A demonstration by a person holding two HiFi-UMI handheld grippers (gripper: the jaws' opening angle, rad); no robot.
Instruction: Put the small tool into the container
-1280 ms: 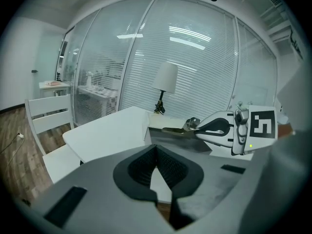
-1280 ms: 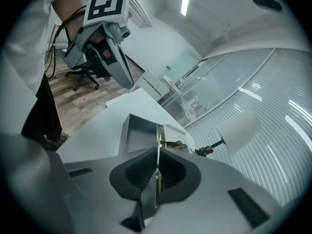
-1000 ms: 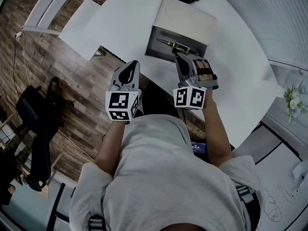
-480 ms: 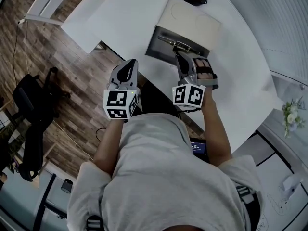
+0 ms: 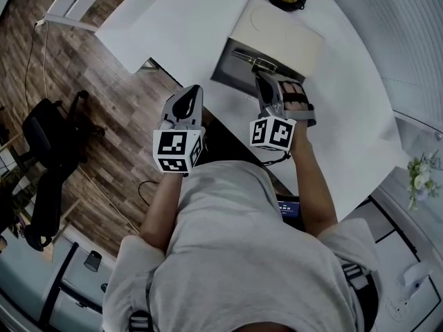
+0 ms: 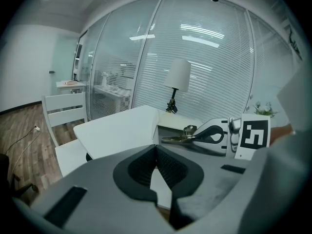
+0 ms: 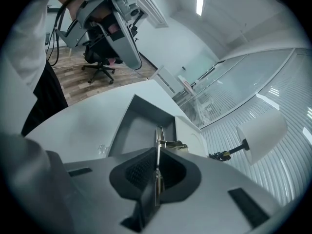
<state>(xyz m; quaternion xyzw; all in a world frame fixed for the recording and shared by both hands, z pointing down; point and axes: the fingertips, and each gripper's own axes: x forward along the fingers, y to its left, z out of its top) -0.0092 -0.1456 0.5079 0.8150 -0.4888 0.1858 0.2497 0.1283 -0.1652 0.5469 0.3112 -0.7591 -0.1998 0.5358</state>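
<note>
You are holding the right gripper (image 5: 263,81) above the white table (image 5: 353,109), its 2 jaws clamping the small tool (image 5: 250,61), a thin metal piece that is sticking forward past the jaw tips. In the right gripper view the tool (image 7: 159,143) is standing edge-on between the pads, and its front end is hanging over the grey container (image 7: 139,128). The container (image 5: 230,75) is sitting open near the table's near edge, with a beige panel (image 5: 284,37) touching its far side. You are holding the left gripper (image 5: 184,102) out past that near edge, above the wooden floor (image 5: 104,109). Its pads (image 6: 144,167) are pressing together with nothing between them.
</note>
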